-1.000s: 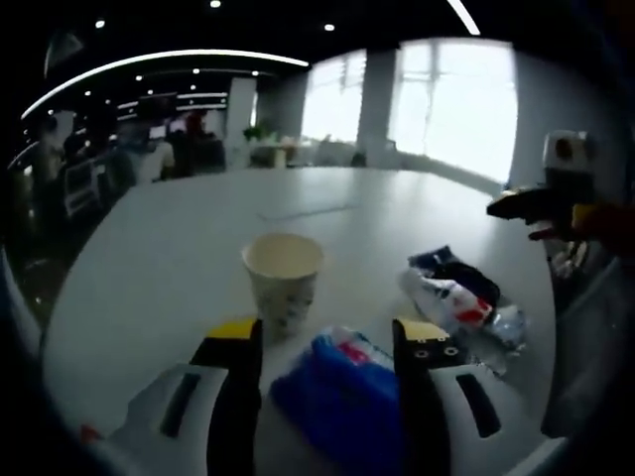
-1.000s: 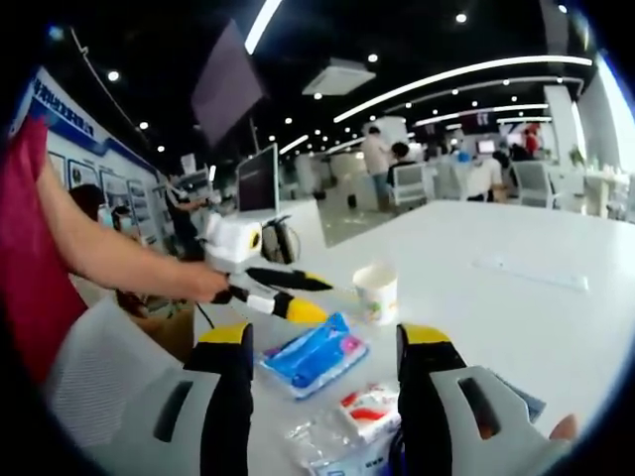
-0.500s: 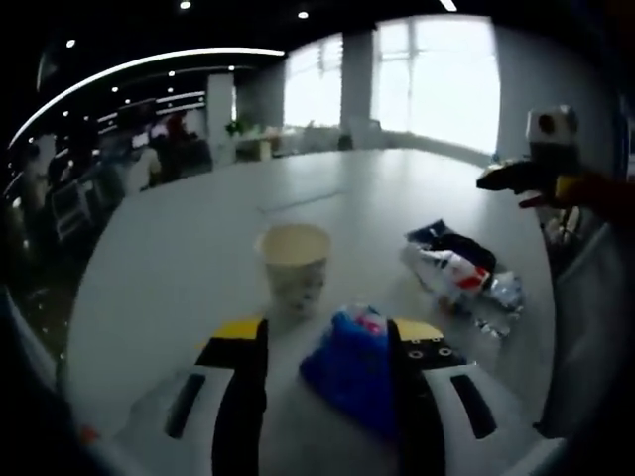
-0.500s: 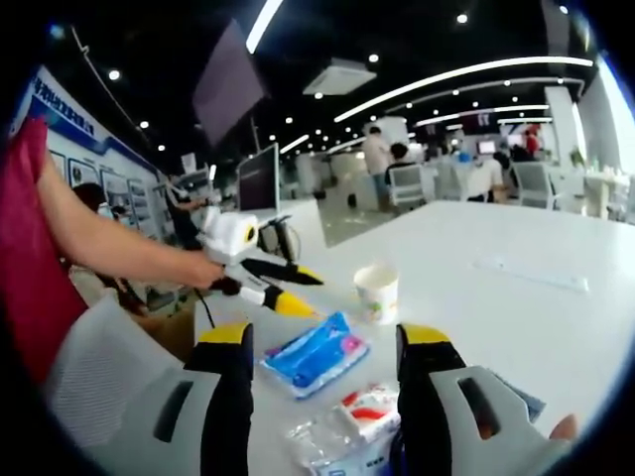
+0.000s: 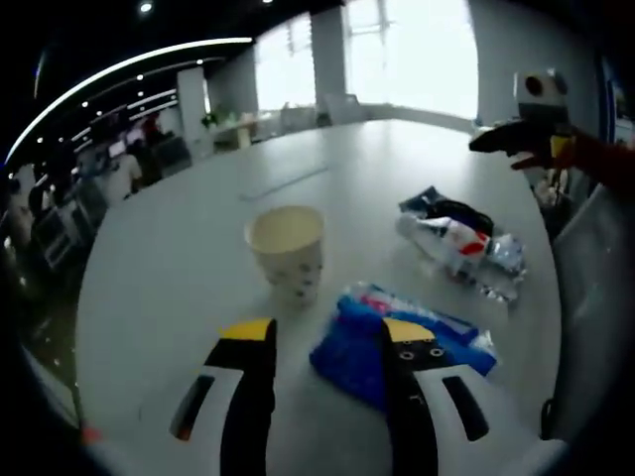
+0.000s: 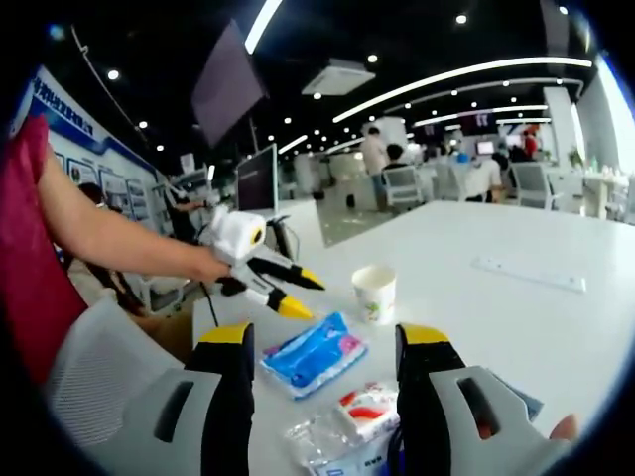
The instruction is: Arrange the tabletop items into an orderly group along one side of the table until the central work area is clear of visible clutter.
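In the left gripper view a paper cup (image 5: pixel 286 253) stands upright on the white table (image 5: pixel 169 248). A blue packet (image 5: pixel 352 347) lies flat beyond my open left gripper (image 5: pixel 327 332), partly behind its right jaw. Further right lie a white-and-red packet (image 5: pixel 451 238) and a dark packet (image 5: pixel 442 208). My right gripper (image 5: pixel 496 139) hangs at the far right. In the right gripper view the open right gripper (image 6: pixel 324 337) frames the blue packet (image 6: pixel 313 352), with the cup (image 6: pixel 376 293) behind it. The left gripper (image 6: pixel 303 297), jaws spread, hovers left of the packet.
A crumpled clear wrapper (image 5: pixel 501 258) lies beside the white-and-red packet (image 6: pixel 357 412). A thin flat strip (image 6: pixel 526 275) lies further out on the table. A person's arm (image 6: pixel 109 243) holds the left gripper. Chairs, desks and people stand in the office behind.
The left gripper has lifted and drawn back from the blue packet, so its view now looks down on cup and packets. The right gripper view has stayed still.
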A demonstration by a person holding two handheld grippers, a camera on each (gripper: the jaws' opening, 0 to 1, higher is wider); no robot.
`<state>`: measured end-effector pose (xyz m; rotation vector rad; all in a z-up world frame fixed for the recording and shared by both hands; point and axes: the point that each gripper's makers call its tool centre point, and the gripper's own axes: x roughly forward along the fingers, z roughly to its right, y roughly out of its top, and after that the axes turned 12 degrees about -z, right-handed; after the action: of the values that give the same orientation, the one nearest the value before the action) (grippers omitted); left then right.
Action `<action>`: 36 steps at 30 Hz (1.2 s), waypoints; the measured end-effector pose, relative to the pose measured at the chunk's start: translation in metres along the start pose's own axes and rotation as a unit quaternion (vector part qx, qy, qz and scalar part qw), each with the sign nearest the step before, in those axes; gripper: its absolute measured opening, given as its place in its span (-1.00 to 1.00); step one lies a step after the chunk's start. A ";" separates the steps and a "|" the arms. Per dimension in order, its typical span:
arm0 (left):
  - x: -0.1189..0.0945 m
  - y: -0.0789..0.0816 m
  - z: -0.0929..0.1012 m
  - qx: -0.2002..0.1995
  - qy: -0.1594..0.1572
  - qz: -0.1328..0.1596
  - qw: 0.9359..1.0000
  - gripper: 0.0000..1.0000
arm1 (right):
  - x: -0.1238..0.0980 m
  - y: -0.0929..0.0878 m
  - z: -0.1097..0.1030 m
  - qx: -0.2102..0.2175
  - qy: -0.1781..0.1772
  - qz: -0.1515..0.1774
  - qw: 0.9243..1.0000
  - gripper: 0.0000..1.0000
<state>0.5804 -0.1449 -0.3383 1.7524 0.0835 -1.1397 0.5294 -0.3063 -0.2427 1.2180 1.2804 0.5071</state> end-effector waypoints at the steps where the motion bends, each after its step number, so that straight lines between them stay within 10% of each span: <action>1: 0.001 0.000 0.001 0.008 0.001 -0.003 1.000 -0.27 | 0.000 0.000 0.000 0.000 0.000 0.000 1.000 0.15; 36: 0.037 -0.001 0.010 0.057 -0.040 -0.053 0.996 -0.60 | -0.006 -0.002 0.012 0.007 -0.009 0.000 1.000 0.14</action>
<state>0.5937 -0.1679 -0.3661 1.8178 0.0657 -1.3125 0.5376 -0.3162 -0.2438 1.2327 1.2707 0.4864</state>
